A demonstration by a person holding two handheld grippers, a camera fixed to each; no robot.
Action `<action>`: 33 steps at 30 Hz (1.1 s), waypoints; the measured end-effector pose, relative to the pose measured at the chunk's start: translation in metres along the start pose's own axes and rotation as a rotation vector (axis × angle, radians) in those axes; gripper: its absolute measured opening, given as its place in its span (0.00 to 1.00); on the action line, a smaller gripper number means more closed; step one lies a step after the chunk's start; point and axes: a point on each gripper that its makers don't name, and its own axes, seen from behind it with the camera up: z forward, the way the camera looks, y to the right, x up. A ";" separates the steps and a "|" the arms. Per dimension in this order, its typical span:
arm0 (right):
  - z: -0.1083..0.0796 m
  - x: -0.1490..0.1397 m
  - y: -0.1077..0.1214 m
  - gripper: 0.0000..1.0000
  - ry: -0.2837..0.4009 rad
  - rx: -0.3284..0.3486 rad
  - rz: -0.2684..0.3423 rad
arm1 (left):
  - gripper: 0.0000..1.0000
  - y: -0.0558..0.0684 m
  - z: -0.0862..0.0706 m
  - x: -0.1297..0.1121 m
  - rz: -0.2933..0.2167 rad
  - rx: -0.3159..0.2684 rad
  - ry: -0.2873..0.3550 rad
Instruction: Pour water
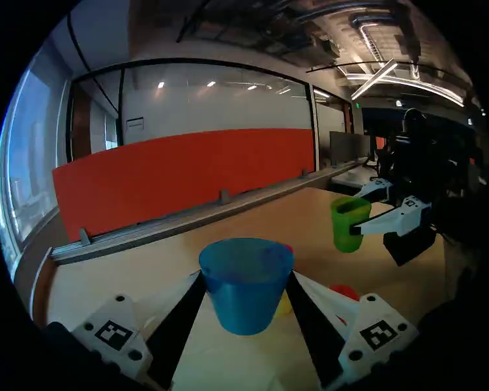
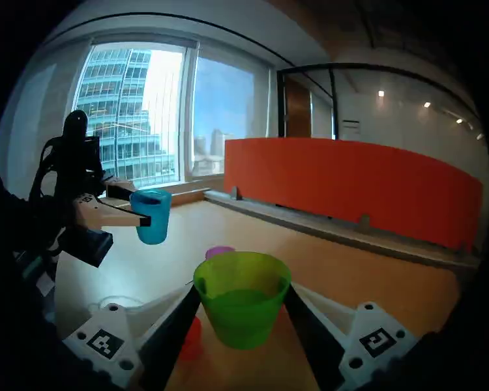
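left hand-held gripper (image 1: 246, 277): narrow, both fingers pressing the sides of a blue cup (image 1: 246, 290); seen farther off in the right gripper view too (image 2: 137, 218).
right hand-held gripper (image 2: 242, 293): narrow as well, clamped on a green cup (image 2: 242, 309); in the left gripper view it appears off to the side (image 1: 381, 225) with the green cup at its tip.
where the cups are: both upright and in the air above the bench (image 1: 166, 267), well apart from each other, neither touching the wood.
step in hand: by my reading, the approach before the pour, with a cup in each gripper and no tilt begun.
next move calls for: bringing one rim just over the other cup's mouth, then a slow roll of that wrist while the receiving cup is kept level. which cup gives and which takes, i cannot tell.
how the cups look: smooth tapered plastic, open-topped, the green one translucent and darker low down. whether that is water i cannot tell.
risk: tapered walls may slip in the fingers on tilting.
below: small red (image 2: 192, 335) and purple (image 2: 218, 251) things on the bench.
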 end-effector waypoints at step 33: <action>0.018 -0.079 0.006 0.89 -0.254 0.054 0.016 | 0.85 0.019 0.028 -0.094 0.119 -0.126 -0.312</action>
